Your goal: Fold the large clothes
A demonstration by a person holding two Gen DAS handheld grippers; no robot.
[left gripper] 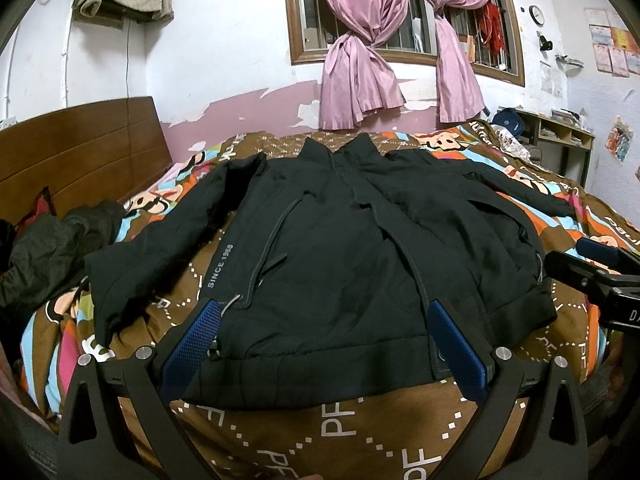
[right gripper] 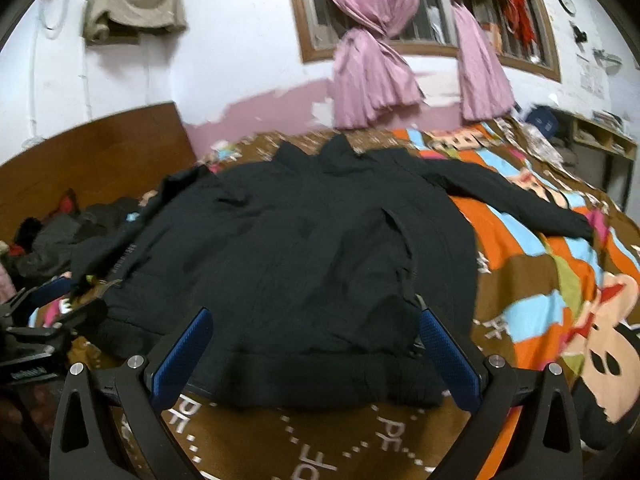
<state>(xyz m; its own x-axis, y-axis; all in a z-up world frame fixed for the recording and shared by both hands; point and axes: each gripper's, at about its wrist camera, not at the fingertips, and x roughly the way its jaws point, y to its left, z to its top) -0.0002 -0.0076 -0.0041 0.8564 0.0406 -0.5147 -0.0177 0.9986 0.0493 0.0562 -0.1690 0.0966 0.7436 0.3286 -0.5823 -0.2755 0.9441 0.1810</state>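
Left wrist view looks past the left claw (left gripper: 324,344), whose blue-padded fingers (left gripper: 192,344) stand spread wide apart with nothing between them, hovering at the hem of a black jacket (left gripper: 340,248). From the right wrist view, the right claw (right gripper: 312,354) is likewise released, its fingers (right gripper: 450,354) splayed over the same hem; this view is somewhat blurred.

Nearest, under both claws, lies a brown patterned bedspread (left gripper: 340,424) with white dotted lines and letters. On it the jacket is spread flat, front up, hem toward the cameras and collar toward the far wall. Its left-hand sleeve (left gripper: 132,256) angles out and down; the other sleeve (right gripper: 520,208) stretches straight out over orange and blue stripes. White lettering reading "SINCE 1988" (left gripper: 220,266) runs along the side of the body.

Beside the jacket, to the left, a dark crumpled garment (left gripper: 52,248) rests near the wooden headboard (left gripper: 80,152). Beyond the bed, pink curtains (left gripper: 360,60), tied in knots, hang over a barred window (left gripper: 400,8) in the white and pink wall.
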